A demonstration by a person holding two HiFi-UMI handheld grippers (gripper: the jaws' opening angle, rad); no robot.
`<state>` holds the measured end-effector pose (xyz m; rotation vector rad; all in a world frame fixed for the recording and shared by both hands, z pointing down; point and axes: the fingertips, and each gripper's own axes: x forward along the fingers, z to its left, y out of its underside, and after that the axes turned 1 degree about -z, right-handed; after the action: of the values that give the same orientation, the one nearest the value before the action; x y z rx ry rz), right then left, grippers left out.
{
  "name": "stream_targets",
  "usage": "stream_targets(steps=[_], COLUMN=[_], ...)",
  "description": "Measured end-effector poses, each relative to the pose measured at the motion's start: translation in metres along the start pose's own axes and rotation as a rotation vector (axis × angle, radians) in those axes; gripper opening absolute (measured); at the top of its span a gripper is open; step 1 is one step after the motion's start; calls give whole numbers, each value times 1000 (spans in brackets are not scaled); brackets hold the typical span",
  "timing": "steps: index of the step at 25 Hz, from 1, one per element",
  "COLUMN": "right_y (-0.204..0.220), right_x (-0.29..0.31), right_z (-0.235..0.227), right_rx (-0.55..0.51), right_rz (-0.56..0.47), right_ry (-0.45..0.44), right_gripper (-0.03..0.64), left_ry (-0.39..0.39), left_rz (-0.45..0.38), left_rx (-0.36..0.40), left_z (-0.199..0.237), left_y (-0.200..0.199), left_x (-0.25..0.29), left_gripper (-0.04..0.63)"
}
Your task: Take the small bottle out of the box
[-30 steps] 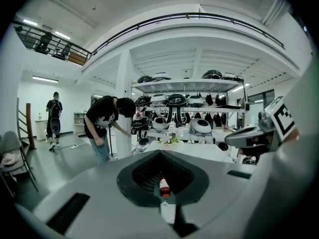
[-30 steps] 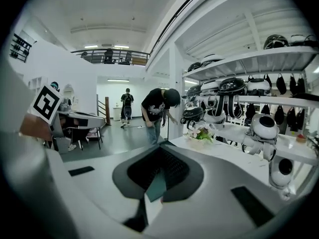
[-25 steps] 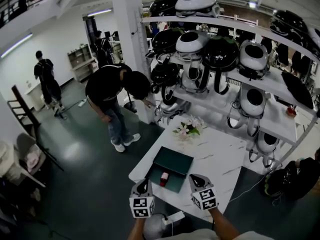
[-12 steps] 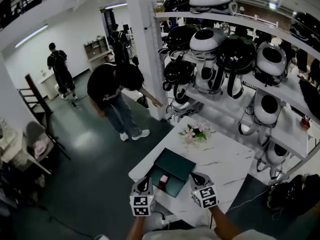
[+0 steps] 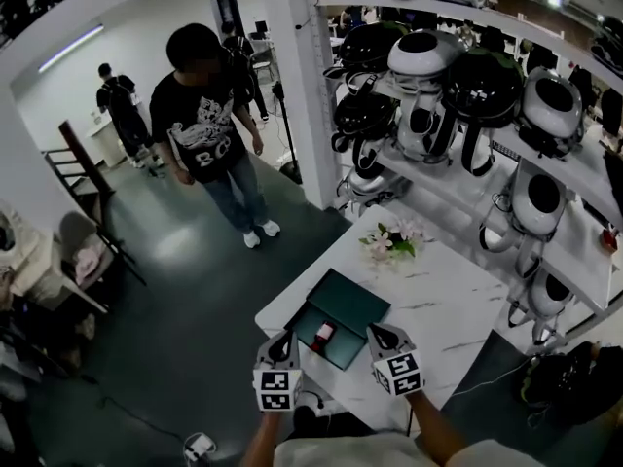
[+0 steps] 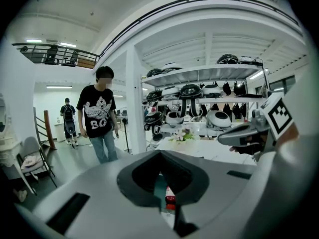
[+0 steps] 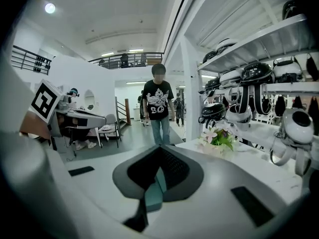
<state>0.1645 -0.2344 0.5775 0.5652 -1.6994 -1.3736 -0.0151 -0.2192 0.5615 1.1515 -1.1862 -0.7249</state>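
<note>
A dark green box (image 5: 331, 331) lies open on the white marble table (image 5: 438, 305), its lid (image 5: 348, 298) laid back behind it. Inside sits the small bottle (image 5: 324, 333), red with a pale top. My left gripper (image 5: 281, 344) hovers just left of the box's near end, shut and empty. My right gripper (image 5: 381, 337) hovers just right of it, also shut and empty. Past the closed pads in the left gripper view (image 6: 162, 183), the bottle (image 6: 170, 199) shows below. Only a strip of the box (image 7: 152, 197) shows past the pads in the right gripper view (image 7: 158, 176).
A bunch of pink and white flowers (image 5: 393, 242) stands at the table's far end. Shelves of black and white robot heads (image 5: 458, 95) run along the right. A person in a black T-shirt (image 5: 206, 125) stands on the floor beyond the table's left corner. Chairs (image 5: 83, 251) stand at the left.
The person who was bent over by the pillar has straightened up and faces the table. Both grippers stay at the box's near end, still shut.
</note>
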Motion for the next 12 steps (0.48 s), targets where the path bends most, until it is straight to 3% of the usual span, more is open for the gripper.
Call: stream_targets(steps=[6,12], right_y=[10,31], right_x=[22,48], right_z=[11,39], right_rx=[-6,-26], right_rz=[13,92], right_ry=[-2,-21], right_gripper=[21,21], left_ry=[-3,24], left_rz=[26,34], left_rx=[-25,-46], left_z=[21,45], left_y=[20,36], left_x=[5,16], left_gripper=[18,18])
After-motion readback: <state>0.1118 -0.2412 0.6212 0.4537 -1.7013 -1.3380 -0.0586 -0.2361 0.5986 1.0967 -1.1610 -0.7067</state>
